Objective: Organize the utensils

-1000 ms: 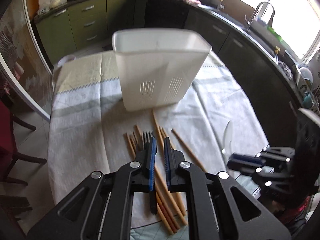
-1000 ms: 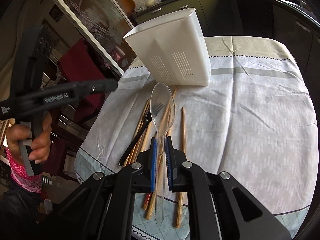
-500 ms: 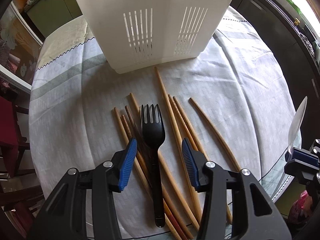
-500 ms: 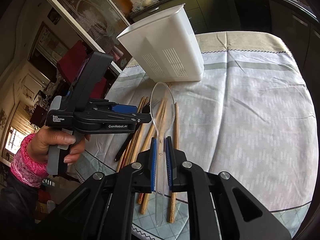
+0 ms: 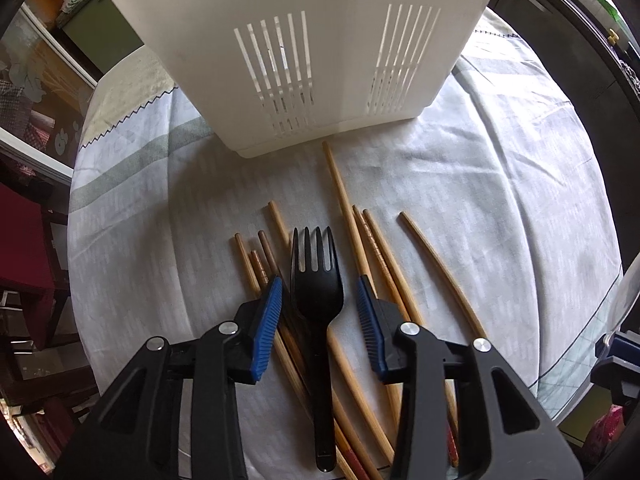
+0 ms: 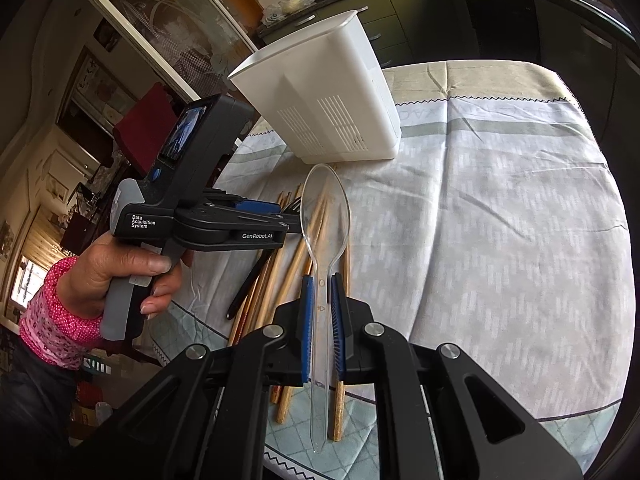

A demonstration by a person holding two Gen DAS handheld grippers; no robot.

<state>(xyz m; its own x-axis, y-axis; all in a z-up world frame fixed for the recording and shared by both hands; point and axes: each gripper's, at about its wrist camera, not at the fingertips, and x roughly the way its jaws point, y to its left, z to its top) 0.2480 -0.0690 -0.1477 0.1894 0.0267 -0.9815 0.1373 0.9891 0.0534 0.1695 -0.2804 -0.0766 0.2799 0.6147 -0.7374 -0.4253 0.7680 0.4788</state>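
A black plastic fork (image 5: 317, 292) lies on several wooden chopsticks (image 5: 356, 236) on the tablecloth. My left gripper (image 5: 319, 300) is open, its blue pads either side of the fork's head, low over it. The white slotted utensil holder (image 5: 304, 52) stands just beyond. My right gripper (image 6: 321, 320) is shut on a clear plastic spoon (image 6: 325, 220), held above the table, bowl pointing forward. In the right wrist view the left gripper (image 6: 280, 216) hovers over the chopsticks (image 6: 296, 264), with the holder (image 6: 324, 104) behind.
The table has a white and grey cloth (image 6: 480, 220) with its edge near me. Dark kitchen cabinets (image 6: 500, 12) run behind and to the right. A red chair (image 5: 24, 248) stands left of the table.
My left gripper has opened and come down and forward over the fork, close to the holder. My right gripper holds the spoon much as before.
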